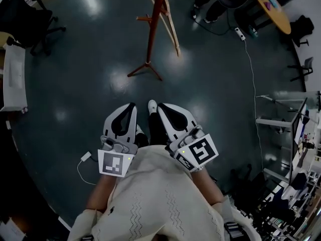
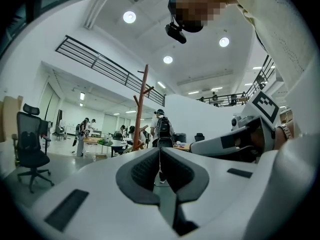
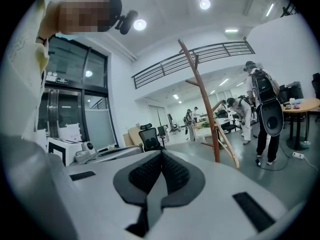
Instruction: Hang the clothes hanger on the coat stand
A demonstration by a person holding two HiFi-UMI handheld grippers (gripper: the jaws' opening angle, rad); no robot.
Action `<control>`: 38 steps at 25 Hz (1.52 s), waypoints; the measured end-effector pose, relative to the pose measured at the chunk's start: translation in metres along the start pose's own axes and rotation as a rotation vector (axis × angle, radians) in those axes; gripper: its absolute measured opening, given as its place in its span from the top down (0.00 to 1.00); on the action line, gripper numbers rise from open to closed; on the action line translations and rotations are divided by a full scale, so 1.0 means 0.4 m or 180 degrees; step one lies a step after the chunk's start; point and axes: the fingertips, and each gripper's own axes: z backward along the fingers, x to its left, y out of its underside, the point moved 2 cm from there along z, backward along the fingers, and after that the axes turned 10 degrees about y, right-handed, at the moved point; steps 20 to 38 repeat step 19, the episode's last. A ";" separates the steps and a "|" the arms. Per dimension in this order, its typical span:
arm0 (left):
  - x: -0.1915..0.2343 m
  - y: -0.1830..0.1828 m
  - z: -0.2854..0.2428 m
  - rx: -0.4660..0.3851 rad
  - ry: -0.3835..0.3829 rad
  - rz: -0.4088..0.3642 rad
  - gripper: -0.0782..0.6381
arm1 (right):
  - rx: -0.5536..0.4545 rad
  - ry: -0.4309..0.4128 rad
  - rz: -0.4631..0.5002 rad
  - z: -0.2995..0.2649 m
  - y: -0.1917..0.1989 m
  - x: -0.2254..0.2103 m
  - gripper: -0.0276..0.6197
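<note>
Red-brown wood makes up the coat stand [image 1: 152, 29], the first observer says; it stands on spread feet on the dark glossy floor [image 1: 90, 84], well ahead of both grippers.

And the hanger? asks the second.

A pale wooden frame [image 3: 226, 144] leans against the stand's pole, its foot on the floor just beside the stand's base, the first replies; whether that is the hanger cannot be told.

And the jaws? the second asks.

The left gripper [image 1: 131, 107] and the right gripper [image 1: 163, 108] sit side by side, near each other, pointing toward the stand, the first answers. Each pair of jaws is pressed together, the dark pads meeting at the tips, with nothing pinched between them. Near the stand a person [image 3: 262, 109] wearing a backpack stands next to a round wooden table [image 1: 278, 11].
</note>
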 end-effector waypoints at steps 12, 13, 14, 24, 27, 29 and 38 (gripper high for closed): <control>-0.003 -0.008 0.112 -0.0053 -0.0156 -0.0027 0.87 | 0.0145 0.0002 0.0045 0.028 0.058 0.076 0.93; -0.005 -0.011 0.117 -0.0057 -0.0162 -0.0030 0.87 | 0.0156 -0.0002 0.0057 0.031 0.061 0.080 0.93; -0.007 -0.011 0.121 -0.0062 -0.0173 -0.0036 0.87 | 0.0165 -0.0006 0.0066 0.034 0.063 0.083 0.93; -0.007 -0.008 0.150 -0.0025 -0.0233 -0.0105 0.87 | 0.0200 -0.0020 0.0058 0.039 0.074 0.102 0.93; -0.007 -0.008 0.150 -0.0025 -0.0233 -0.0105 0.87 | 0.0200 -0.0020 0.0058 0.039 0.074 0.102 0.93; -0.007 -0.008 0.150 -0.0025 -0.0233 -0.0105 0.87 | 0.0200 -0.0020 0.0058 0.039 0.074 0.102 0.93; -0.007 -0.008 0.150 -0.0025 -0.0233 -0.0105 0.87 | 0.0200 -0.0020 0.0058 0.039 0.074 0.102 0.93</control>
